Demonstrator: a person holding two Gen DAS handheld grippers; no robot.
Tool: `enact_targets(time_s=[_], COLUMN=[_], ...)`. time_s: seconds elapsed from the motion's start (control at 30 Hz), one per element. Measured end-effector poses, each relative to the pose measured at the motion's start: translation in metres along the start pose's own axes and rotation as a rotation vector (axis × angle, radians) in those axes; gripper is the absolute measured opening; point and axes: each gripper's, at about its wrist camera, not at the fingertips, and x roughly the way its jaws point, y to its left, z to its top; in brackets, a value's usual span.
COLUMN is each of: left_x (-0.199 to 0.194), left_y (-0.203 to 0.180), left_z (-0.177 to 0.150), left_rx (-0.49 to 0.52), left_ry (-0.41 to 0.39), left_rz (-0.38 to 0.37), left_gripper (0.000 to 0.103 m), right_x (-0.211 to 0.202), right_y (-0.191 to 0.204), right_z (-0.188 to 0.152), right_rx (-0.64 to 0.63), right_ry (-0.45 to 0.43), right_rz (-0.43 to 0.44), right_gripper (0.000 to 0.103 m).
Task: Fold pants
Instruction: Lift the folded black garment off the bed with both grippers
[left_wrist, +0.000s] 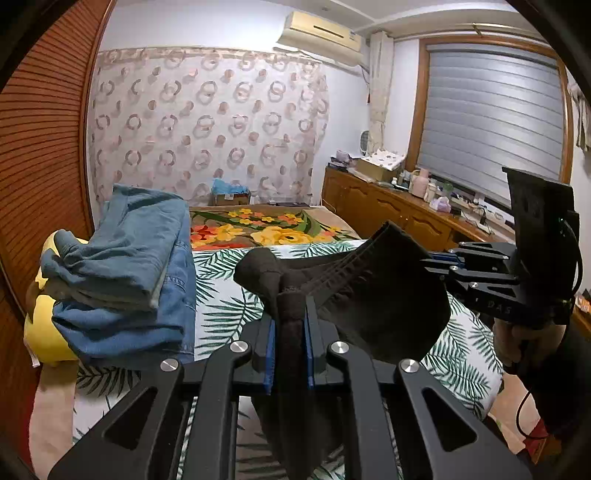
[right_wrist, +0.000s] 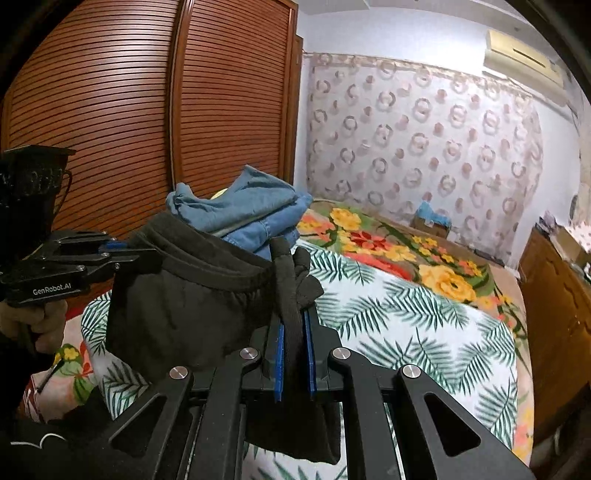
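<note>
A pair of black pants (left_wrist: 384, 295) hangs in the air over the bed, its elastic waistband stretched between my two grippers. In the left wrist view my left gripper (left_wrist: 290, 306) is shut on a bunched edge of the waistband, and the right gripper (left_wrist: 430, 264) holds the other end at the right. In the right wrist view my right gripper (right_wrist: 293, 321) is shut on a strip of the black pants (right_wrist: 184, 295), with the left gripper (right_wrist: 123, 253) at the far left, a hand under it. The legs drop out of sight below the grippers.
A stack of folded blue jeans (left_wrist: 129, 266) lies on a yellow cushion (left_wrist: 44, 332) at the bed's left side. The bed has a palm-leaf sheet (right_wrist: 406, 321) and a floral blanket (left_wrist: 266, 225). Slatted wardrobe doors (right_wrist: 129, 110) stand left, a cluttered wooden sideboard (left_wrist: 388, 210) right.
</note>
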Motion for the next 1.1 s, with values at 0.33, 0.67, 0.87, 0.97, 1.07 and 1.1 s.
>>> enact_targets(time_s=[0.33, 0.67, 0.87, 0.97, 1.07, 1.1], left_x=[0.010, 0.016, 0.020, 0.020, 0.019, 0.019], left_y=[0.027, 0.060, 0.079, 0.087, 0.094, 0.097], left_z=[0.025, 0.050, 0.058, 0.063, 0.065, 0.068], left_rx=[-0.017, -0.040, -0.059, -0.068, -0.081, -0.084], left_ry=[-0.035, -0.072, -0.081, -0.092, -0.102, -0.105], left_rz=[0.041, 0.114, 0.156, 0.181, 0.207, 0.217], left_gripper=[0.013, 0.013, 0.013, 0.013, 0.013, 0.013], right_x=[0.033, 0.078, 0.107, 0.121, 0.133, 0.137], right_y=[-0.019, -0.030, -0.038, -0.040, -0.045, -0.047], right_z=[0.028, 0.067, 0.082, 0.091, 0.100, 0.102], right_rx=[-0.027, -0.089, -0.119, -0.138, -0.155, -0.160], right_ry=[-0.024, -0.052, -0.067, -0.080, -0.099, -0.105], right_rz=[0.009, 0.054, 0.088, 0.106, 0.122, 0.129], right_gripper=[0.009, 0.009, 0.009, 0.009, 0.009, 0.009])
